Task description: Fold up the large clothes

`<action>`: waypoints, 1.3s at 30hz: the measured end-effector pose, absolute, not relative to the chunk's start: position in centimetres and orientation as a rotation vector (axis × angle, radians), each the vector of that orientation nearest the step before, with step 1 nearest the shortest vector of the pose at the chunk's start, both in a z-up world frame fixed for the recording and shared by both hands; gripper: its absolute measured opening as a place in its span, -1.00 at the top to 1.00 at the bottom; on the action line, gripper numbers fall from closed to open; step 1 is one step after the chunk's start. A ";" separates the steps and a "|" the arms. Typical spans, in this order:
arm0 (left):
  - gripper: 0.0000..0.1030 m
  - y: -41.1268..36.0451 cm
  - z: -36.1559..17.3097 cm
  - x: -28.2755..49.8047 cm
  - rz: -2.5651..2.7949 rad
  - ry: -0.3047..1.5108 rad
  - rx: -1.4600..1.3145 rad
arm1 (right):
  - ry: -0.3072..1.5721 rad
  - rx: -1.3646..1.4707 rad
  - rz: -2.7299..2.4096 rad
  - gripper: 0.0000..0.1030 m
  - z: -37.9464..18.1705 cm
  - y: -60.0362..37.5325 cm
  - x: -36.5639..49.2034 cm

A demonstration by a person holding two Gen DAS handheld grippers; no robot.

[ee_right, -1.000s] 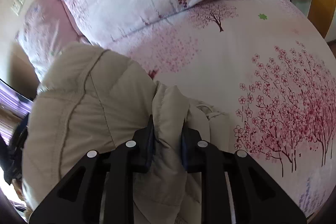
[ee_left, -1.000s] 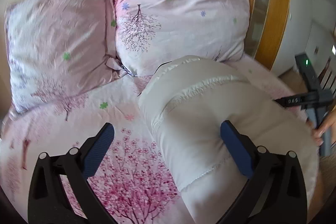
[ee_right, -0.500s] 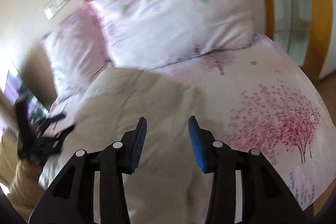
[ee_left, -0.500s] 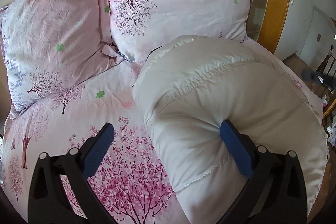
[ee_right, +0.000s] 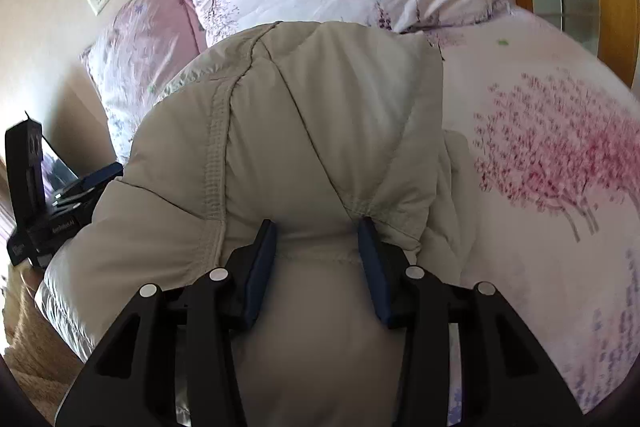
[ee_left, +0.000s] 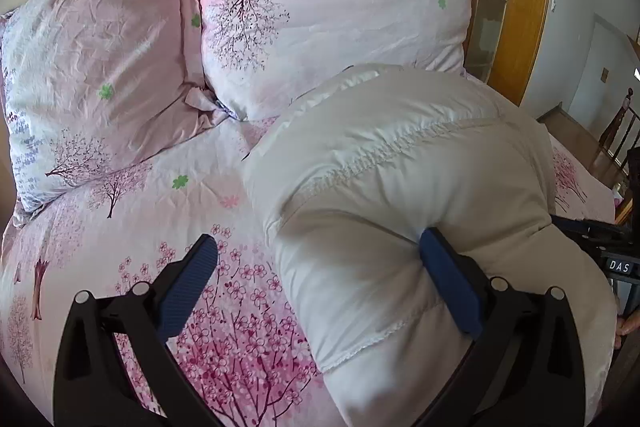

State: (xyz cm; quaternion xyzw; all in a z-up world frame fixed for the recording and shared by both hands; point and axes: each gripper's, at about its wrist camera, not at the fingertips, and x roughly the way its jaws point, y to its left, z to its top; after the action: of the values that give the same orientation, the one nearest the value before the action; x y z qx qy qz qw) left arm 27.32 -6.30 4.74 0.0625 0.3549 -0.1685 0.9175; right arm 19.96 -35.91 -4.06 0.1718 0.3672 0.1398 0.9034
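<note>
Right gripper [ee_right: 318,251] has released the jacket [ee_right: 304,131] (jaws now spread).

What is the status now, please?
Left gripper open, one finger against folded puffer jacket. Right gripper open, over jacket. Pillows just beyond.

My left gripper [ee_left: 316,263] is spread wide, its three-o'clock pad pressing the puffy cream jacket [ee_left: 400,187]; pillows [ee_left: 328,23] at twelve.

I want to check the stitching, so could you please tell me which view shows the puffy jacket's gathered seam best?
The left wrist view: the gathered seam runs sharp and well lit across the beige puffy jacket. The right wrist view shows only a shaded, flatter stitched seam on it.
</note>
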 end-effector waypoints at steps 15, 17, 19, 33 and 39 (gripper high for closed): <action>-0.96 -0.1 6.9 25.7 -0.340 0.676 -0.028 | 0.812 0.362 0.313 0.16 -3.6 -35.9 20.5; -0.96 -0.5 7.0 25.4 -0.340 0.677 -0.001 | 0.814 0.371 0.321 0.13 -3.0 -36.0 20.1; -0.96 -1.0 7.0 25.2 -0.354 0.688 0.023 | 0.826 0.402 0.345 -0.05 -2.2 -36.5 19.8; -0.96 -1.0 5.7 26.1 -0.419 0.771 -0.038 | 0.943 0.643 0.308 -0.97 -2.0 -42.2 21.0; -0.96 0.3 4.2 27.8 -0.561 0.883 -0.244 | 1.074 0.829 0.409 -0.97 -5.4 -43.4 23.8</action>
State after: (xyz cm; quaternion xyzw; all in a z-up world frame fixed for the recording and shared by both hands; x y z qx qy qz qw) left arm 27.80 0.31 4.18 -0.1162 0.4206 -0.2672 0.8592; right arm 23.76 -43.35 -5.37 0.3806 0.4932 0.1877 0.7594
